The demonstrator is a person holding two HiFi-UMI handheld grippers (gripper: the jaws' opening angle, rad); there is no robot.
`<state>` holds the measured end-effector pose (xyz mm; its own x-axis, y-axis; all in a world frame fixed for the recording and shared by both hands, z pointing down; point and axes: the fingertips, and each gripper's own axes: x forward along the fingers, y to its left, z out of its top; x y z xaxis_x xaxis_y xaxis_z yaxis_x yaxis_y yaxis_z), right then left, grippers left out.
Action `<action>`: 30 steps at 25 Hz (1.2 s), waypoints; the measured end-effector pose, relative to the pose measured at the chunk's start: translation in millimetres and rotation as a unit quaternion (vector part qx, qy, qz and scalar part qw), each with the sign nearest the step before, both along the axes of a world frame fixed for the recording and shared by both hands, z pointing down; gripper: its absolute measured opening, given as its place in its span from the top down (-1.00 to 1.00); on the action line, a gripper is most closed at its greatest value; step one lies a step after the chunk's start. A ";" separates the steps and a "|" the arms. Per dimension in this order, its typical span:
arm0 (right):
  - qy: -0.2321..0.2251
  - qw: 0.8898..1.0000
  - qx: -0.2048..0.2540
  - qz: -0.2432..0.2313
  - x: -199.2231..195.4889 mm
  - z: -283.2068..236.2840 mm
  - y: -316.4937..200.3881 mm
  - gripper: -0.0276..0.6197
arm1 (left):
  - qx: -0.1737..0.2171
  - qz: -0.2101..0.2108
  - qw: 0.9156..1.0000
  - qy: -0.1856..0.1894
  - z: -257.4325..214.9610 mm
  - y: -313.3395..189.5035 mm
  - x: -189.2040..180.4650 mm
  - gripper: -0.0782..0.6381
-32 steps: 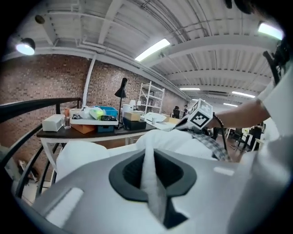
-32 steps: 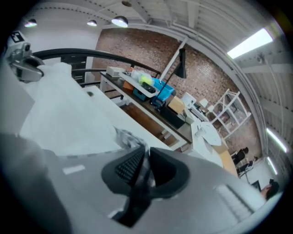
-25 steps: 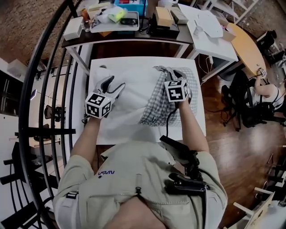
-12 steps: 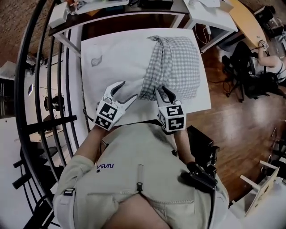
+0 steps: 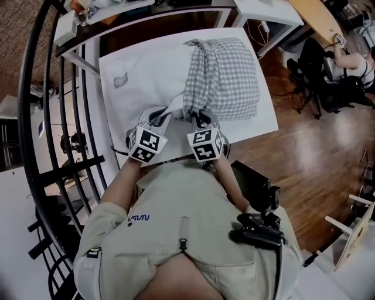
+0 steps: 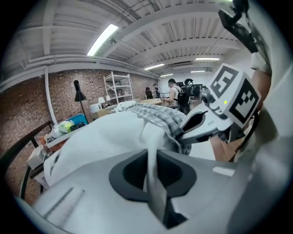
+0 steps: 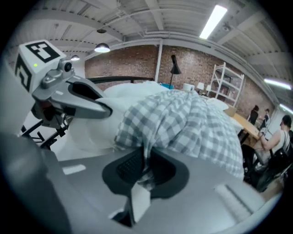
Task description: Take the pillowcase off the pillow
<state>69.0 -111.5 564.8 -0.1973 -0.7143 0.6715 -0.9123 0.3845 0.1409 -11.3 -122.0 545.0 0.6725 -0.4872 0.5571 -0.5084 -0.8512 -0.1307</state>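
A white pillow (image 5: 146, 76) lies on the white table, its right part still inside a grey-and-white checked pillowcase (image 5: 225, 76) that is bunched toward the right. At the pillow's near edge my two grippers sit side by side. My left gripper (image 5: 163, 115) has just been closing and is shut on a pinch of the bare white pillow (image 6: 151, 137), which runs up between its jaws. The jaws of my right gripper (image 5: 198, 117) have also just been closing. They are shut on the near hem of the checked pillowcase (image 7: 151, 132).
The table's (image 5: 266, 120) near right corner borders a wooden floor (image 5: 316, 152). A black curved railing (image 5: 58, 117) runs along the left. A cluttered desk (image 5: 117, 9) stands behind the table. A person sits at the far right (image 5: 351, 64).
Both grippers came back from over the pillow to its near edge and drew together. Both were open; now the left is shut on the white pillow, the right on the checked hem.
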 end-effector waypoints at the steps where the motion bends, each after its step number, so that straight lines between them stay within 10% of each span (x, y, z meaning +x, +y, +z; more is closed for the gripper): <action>1: 0.003 1.000 0.013 0.001 3.9 -10.6 -1.6 0.83 | 0.010 -0.002 1.000 0.009 -13.3 -4.9 -1.2 0.70; 9: 0.095 0.989 0.089 0.065 90.5 -82.7 -4.2 0.85 | 0.053 -0.067 0.991 0.104 -94.8 -45.3 -38.8 0.72; 14: 0.121 0.986 0.043 0.109 152.3 -49.7 9.7 0.85 | -0.012 -0.092 0.986 0.136 -64.6 -28.3 -56.2 0.73; 22: 0.103 0.986 -0.059 0.113 166.9 31.4 39.8 0.85 | -0.115 -0.130 0.975 0.137 10.8 4.8 -48.5 0.72; 30: -0.004 0.997 -0.031 0.072 156.1 -29.2 37.6 0.52 | -0.084 -0.060 0.988 0.116 -46.5 34.3 -20.9 0.37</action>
<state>225.1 -73.8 535.6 -0.1024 -0.6929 0.7138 -0.9596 0.2578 0.1126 -32.2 -87.7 498.5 0.7343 -0.4852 0.4749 -0.6065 -0.7830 0.1378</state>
